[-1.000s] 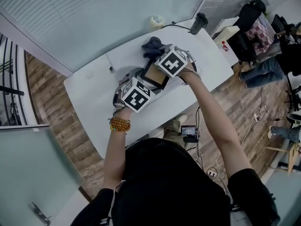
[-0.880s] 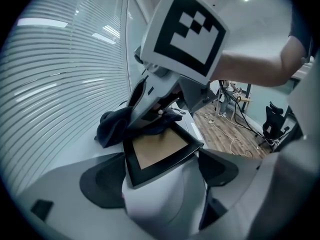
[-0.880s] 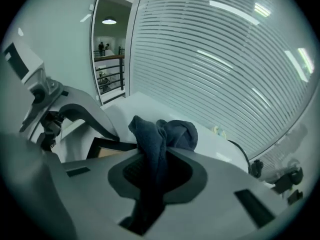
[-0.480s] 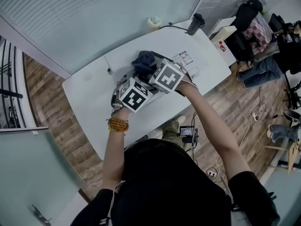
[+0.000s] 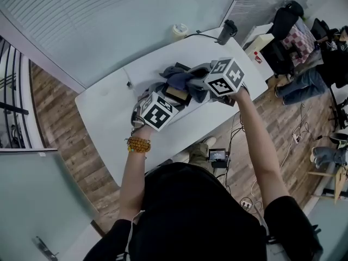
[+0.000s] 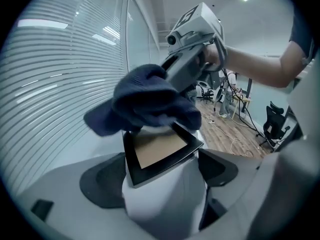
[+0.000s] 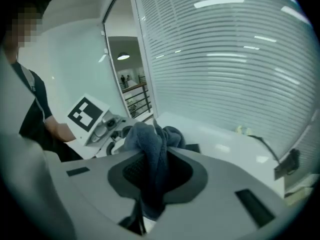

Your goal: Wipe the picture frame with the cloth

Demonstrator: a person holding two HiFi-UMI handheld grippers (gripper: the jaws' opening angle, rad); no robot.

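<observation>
Two pairs of tongs are busy over the white counter. The left tongs are clamped on the near corner of the picture frame. The right tongs are closed almost fully on a fold of the dark blue cloth. The frame sits just above the middle of the head view, between the two marker cubes. The wiping looks to be under way rather than finished: the bunched cloth lies on the far edge of the frame, while the brown panel and the near black border are bare. No view shows how much of the frame has been cleaned. The left gripper view alone shows the frame's face clearly, with the cloth touching its upper edge and the right tongs reaching in from the upper right. The right gripper view alone shows the cloth pinched and hanging down between the jaws, and the frame barely shows in it. Only the head view shows the whole counter and both of the person's arms, but the cloth and cubes hide most of the frame there.
</observation>
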